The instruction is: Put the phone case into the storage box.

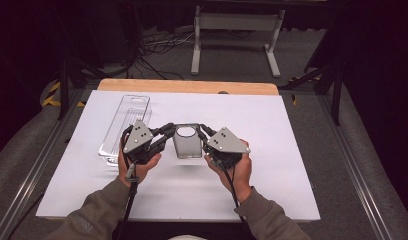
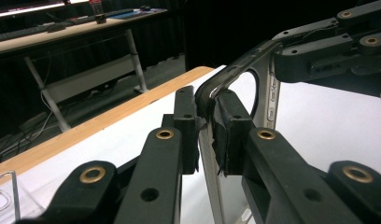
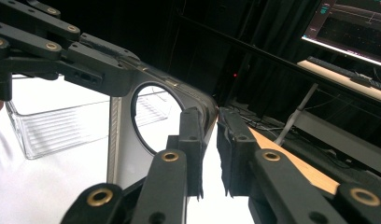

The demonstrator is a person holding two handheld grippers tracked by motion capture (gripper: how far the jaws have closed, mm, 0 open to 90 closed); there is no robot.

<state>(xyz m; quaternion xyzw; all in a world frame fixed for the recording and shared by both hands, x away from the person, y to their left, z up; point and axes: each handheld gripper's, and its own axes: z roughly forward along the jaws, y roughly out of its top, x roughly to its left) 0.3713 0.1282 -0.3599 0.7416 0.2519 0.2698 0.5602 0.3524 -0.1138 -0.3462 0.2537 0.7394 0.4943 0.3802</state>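
Clear phone case point(image 1: 187, 145) with a big round camera cutout sits mid-table, lifted off the white tabletop point(image 1: 272, 165) between both grippers. Left gripper point(image 1: 168, 129) is clamped on its upper left corner, jaws nearly together on the thin rim. Right gripper point(image 1: 204, 131) is at the upper right corner, jaws around the edge with a slight gap. Just left lies a ribbed clear plastic tray point(image 1: 123, 127), rectangular and glossy. Wooden table edge point(image 1: 187, 86) behind.
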